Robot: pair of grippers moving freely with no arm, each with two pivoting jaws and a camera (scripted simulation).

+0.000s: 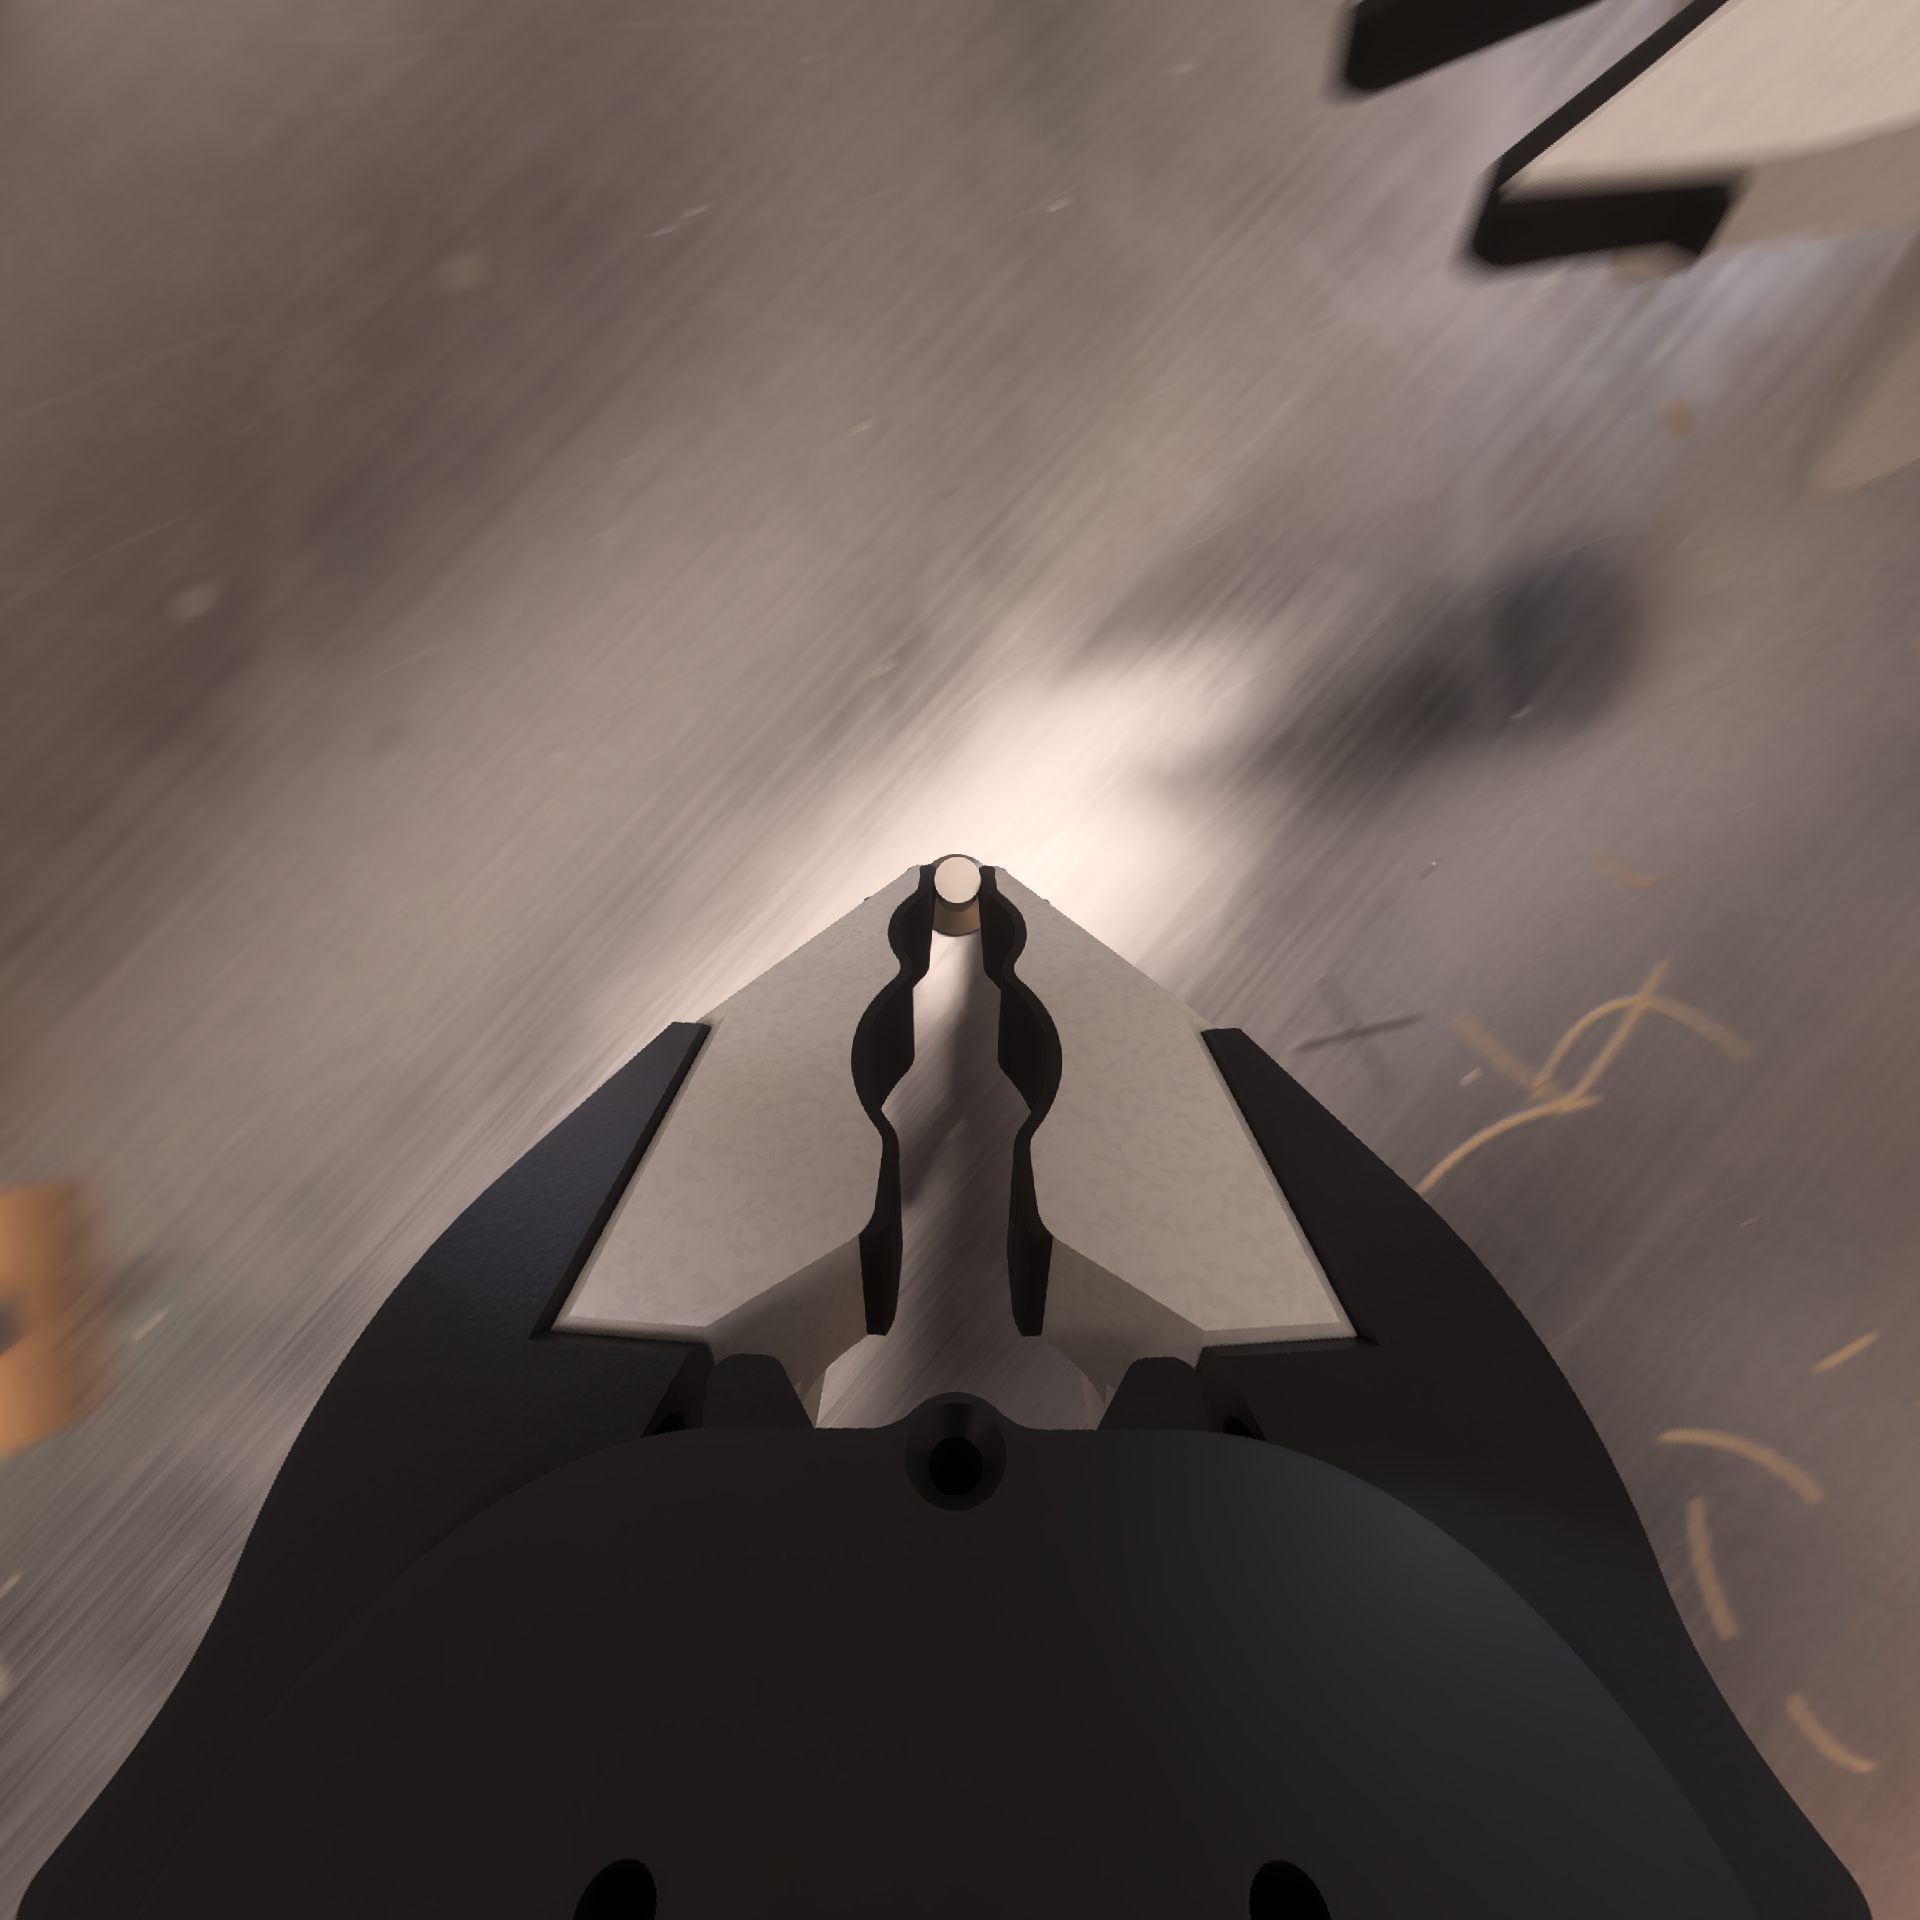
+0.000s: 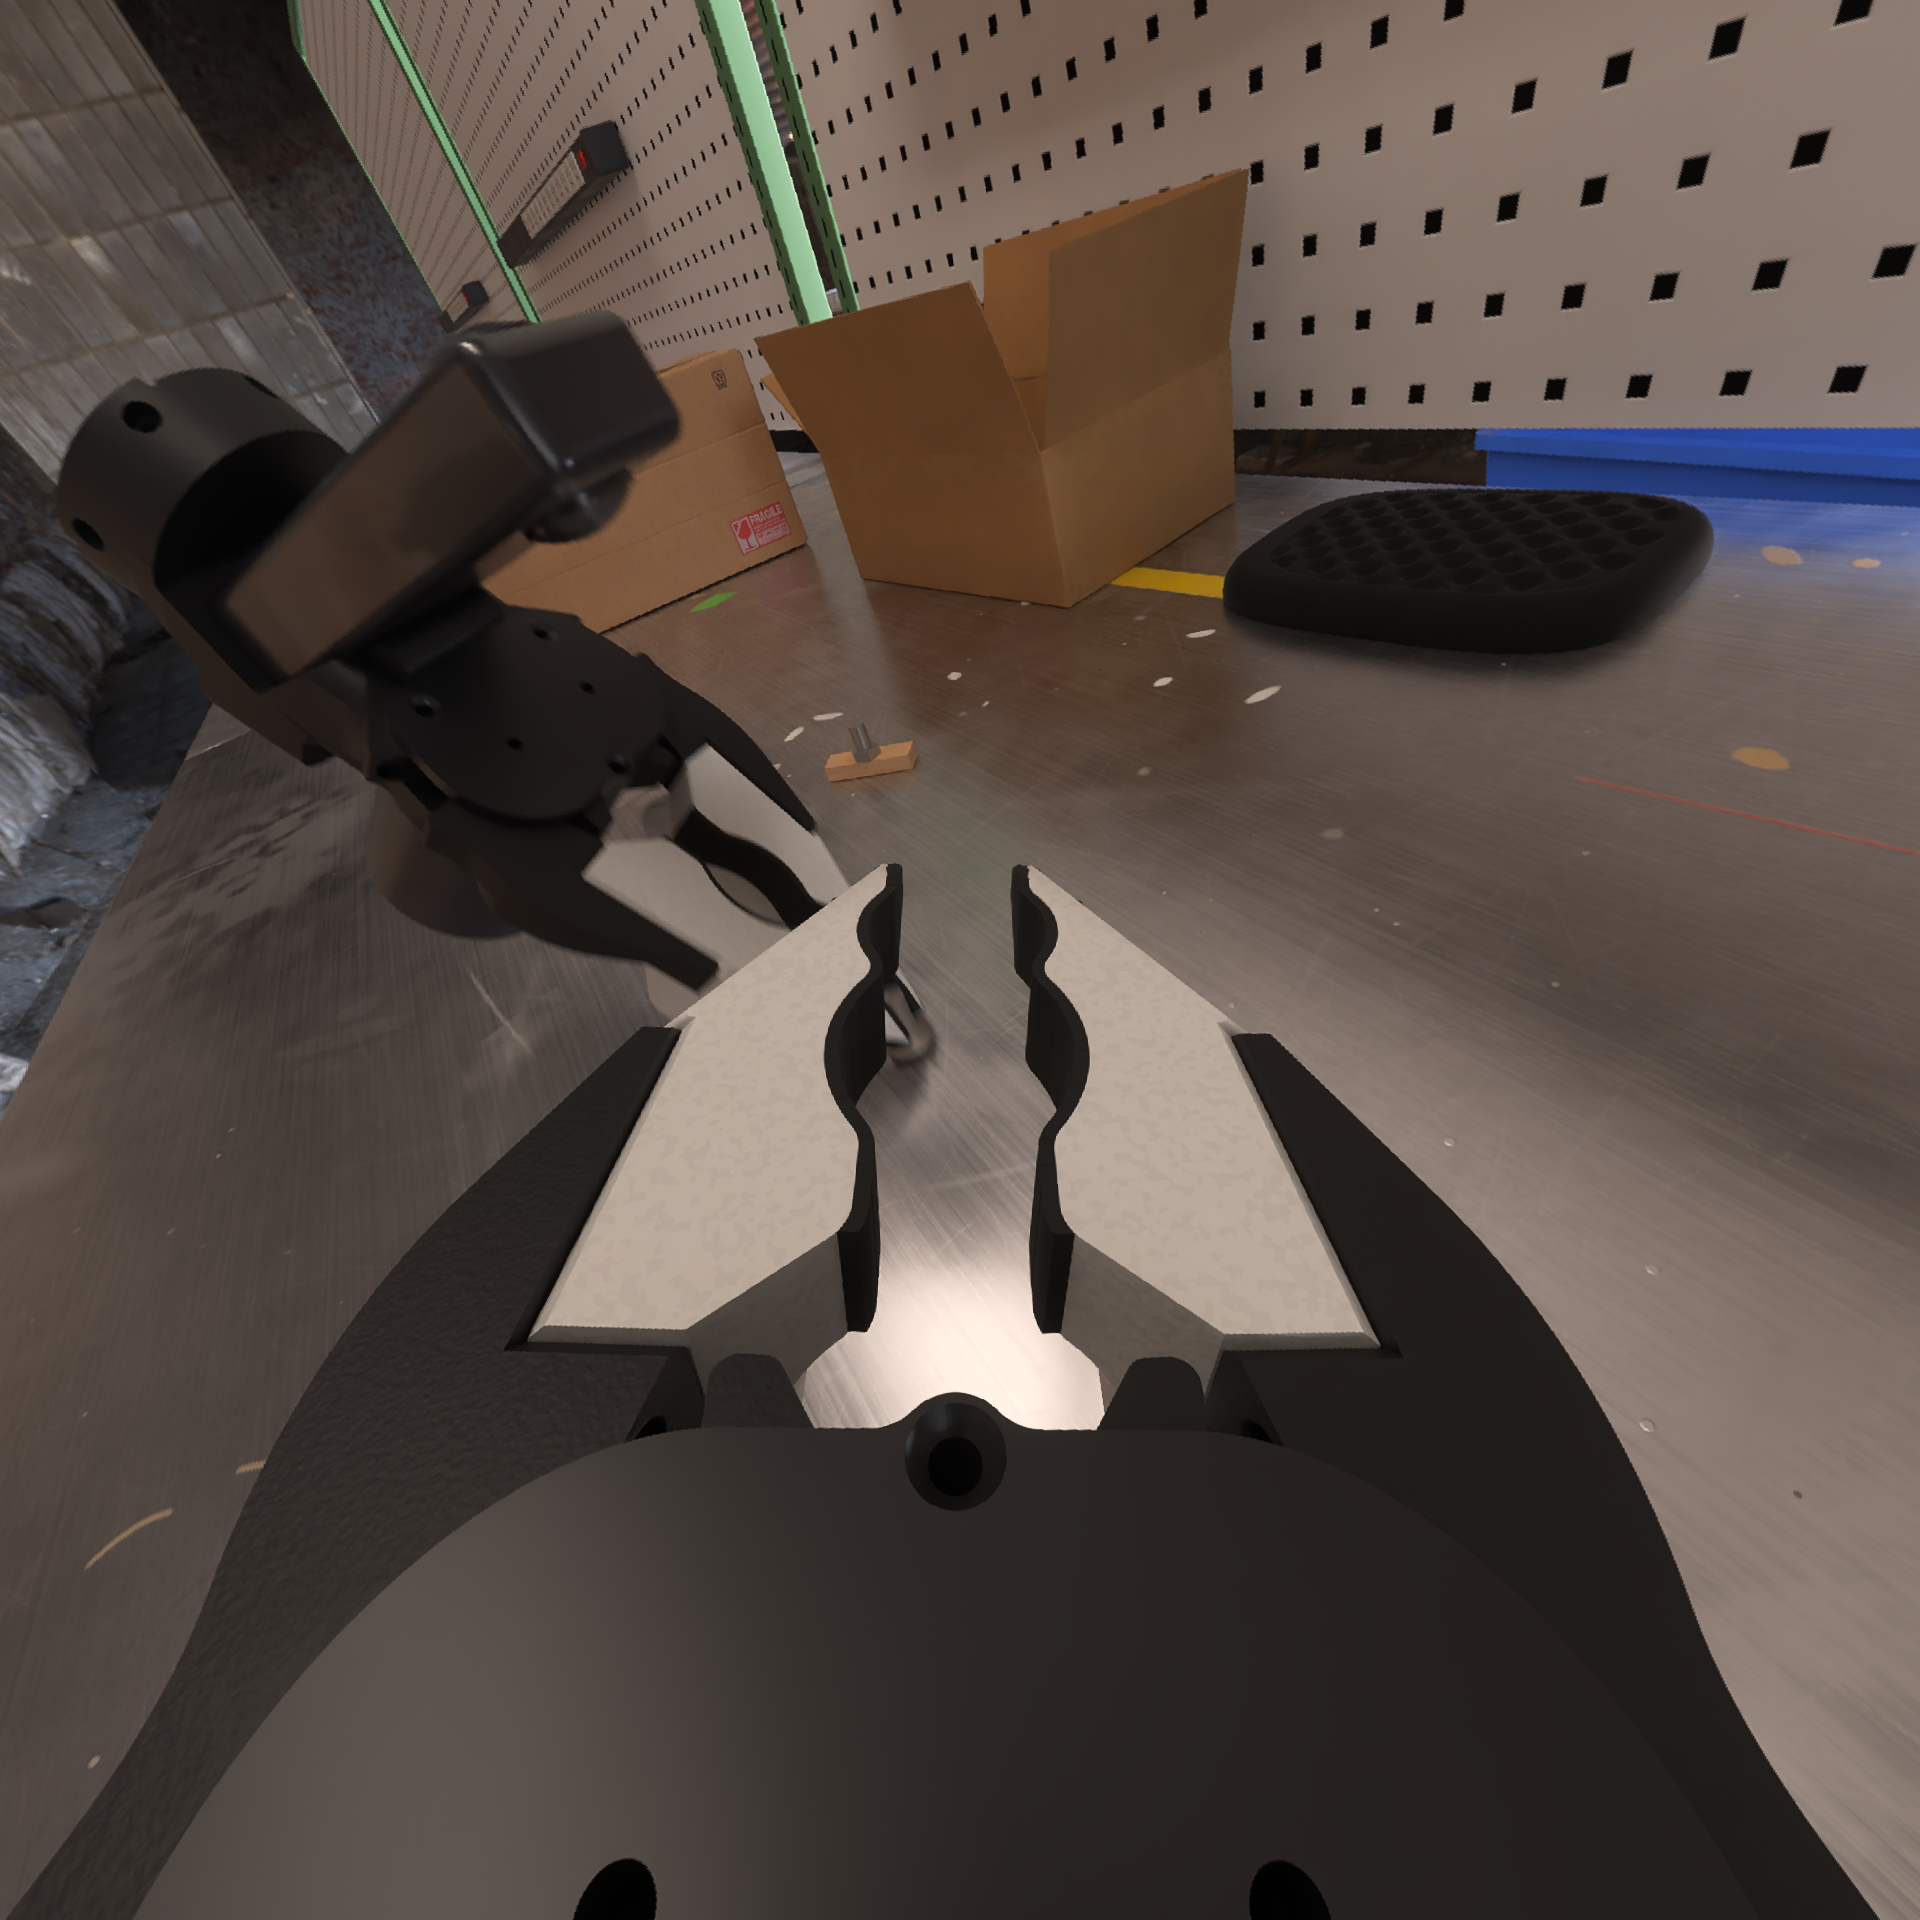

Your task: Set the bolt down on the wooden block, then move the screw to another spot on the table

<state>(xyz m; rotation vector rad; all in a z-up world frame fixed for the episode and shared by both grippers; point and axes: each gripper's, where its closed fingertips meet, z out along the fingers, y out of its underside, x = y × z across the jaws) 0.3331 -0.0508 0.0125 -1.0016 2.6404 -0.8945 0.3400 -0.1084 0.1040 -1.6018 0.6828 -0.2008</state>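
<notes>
Jaws number two pairs. The left gripper (image 1: 956,883) pinches one small screw (image 1: 955,881) at its very tips, round end showing, above the blurred steel worktop (image 1: 520,623). The right gripper (image 2: 956,883) stands with jaws apart and nothing between them. Only the right wrist view shows the one bolt (image 2: 860,740) standing on the single wooden block (image 2: 871,762), well beyond both grippers, plus two cardboard boxes (image 2: 1018,436) and one black mat (image 2: 1465,566) before the pegboard wall (image 2: 1455,208). There the left gripper (image 2: 831,883) dips toward the worktop (image 2: 1351,935), just left of the right jaws' tips.
</notes>
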